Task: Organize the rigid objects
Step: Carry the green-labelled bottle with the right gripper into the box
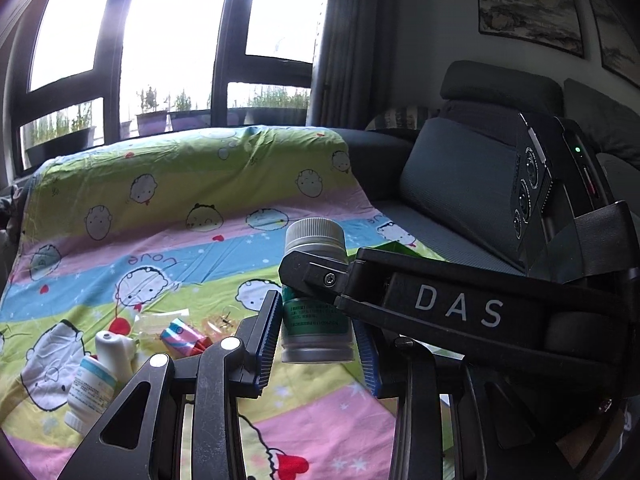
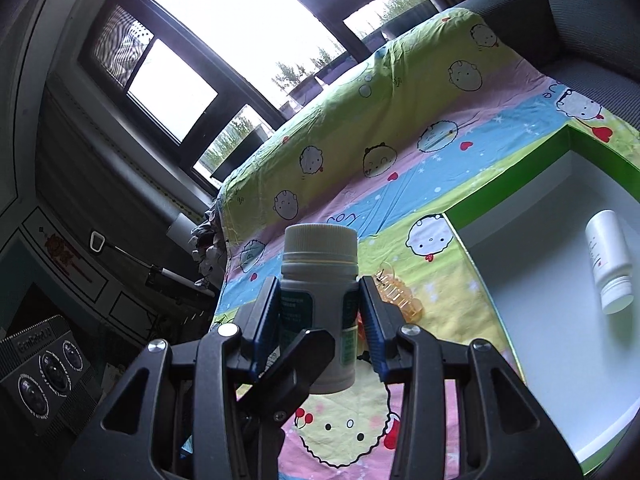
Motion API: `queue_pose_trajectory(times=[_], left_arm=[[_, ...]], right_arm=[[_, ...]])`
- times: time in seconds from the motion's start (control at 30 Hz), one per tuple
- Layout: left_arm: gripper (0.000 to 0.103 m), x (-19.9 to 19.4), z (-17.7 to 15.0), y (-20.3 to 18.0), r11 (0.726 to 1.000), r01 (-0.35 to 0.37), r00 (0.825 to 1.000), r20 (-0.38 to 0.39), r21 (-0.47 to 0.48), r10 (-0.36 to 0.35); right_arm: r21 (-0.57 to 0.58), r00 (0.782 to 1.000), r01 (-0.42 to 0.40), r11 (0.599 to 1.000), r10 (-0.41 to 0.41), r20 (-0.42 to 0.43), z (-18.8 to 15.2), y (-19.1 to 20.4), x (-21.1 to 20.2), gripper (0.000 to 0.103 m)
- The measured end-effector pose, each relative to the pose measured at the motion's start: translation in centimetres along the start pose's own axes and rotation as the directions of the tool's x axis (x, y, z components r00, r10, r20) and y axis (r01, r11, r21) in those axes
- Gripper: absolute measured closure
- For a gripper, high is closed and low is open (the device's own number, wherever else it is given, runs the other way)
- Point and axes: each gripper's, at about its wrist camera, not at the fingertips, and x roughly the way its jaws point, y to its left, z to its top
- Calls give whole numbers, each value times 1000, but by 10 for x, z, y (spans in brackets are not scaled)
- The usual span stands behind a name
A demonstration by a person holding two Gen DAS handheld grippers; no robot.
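Note:
A white pill bottle with a green label and ribbed cap point(image 1: 316, 292) is held upright above the cartoon bedsheet point(image 1: 168, 216). Both grippers are at it. In the right wrist view the right gripper point(image 2: 320, 312) is shut on the bottle point(image 2: 320, 276), blue pads on both sides. In the left wrist view the left gripper point(image 1: 318, 340) has its pads beside the bottle's lower part, the left pad touching, the right pad a little apart; the other gripper's finger crosses in front. A green-rimmed white box point(image 2: 560, 320) at right holds a white bottle point(image 2: 608, 260) lying down.
On the sheet at left lie a blue-labelled white bottle point(image 1: 90, 388), a white bottle point(image 1: 114, 350), a pink-blue packet point(image 1: 184, 336) and a clear plastic piece point(image 1: 160, 320). A yellow clear clip point(image 2: 400, 292) lies near the box. A grey sofa point(image 1: 460, 184) stands right.

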Motion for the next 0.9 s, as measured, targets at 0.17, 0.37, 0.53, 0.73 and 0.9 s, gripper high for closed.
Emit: queue_pose_trajectory(times=[0.17, 0.37, 0.53, 0.73, 0.9], left_arm=[[67, 12, 5, -14, 999, 47, 999, -12, 16, -47], [67, 28, 7, -28, 996, 83, 996, -44, 17, -83], [67, 43, 5, -36, 993, 113, 991, -76, 16, -112], [67, 64, -1, -40, 987, 158, 979, -126, -19, -159], [67, 79, -6, -43, 981, 189, 967, -165, -43, -194]], right_arm=[[40, 999, 22, 999, -23, 23, 7, -17, -13, 63], [81, 998, 51, 995, -54, 31, 13, -33, -21, 63], [113, 997, 77, 991, -80, 21, 16, -48, -23, 63], [144, 991, 137, 980, -137, -10, 17, -64, -20, 63], [165, 983, 183, 969, -180, -35, 17, -77, -18, 63]])
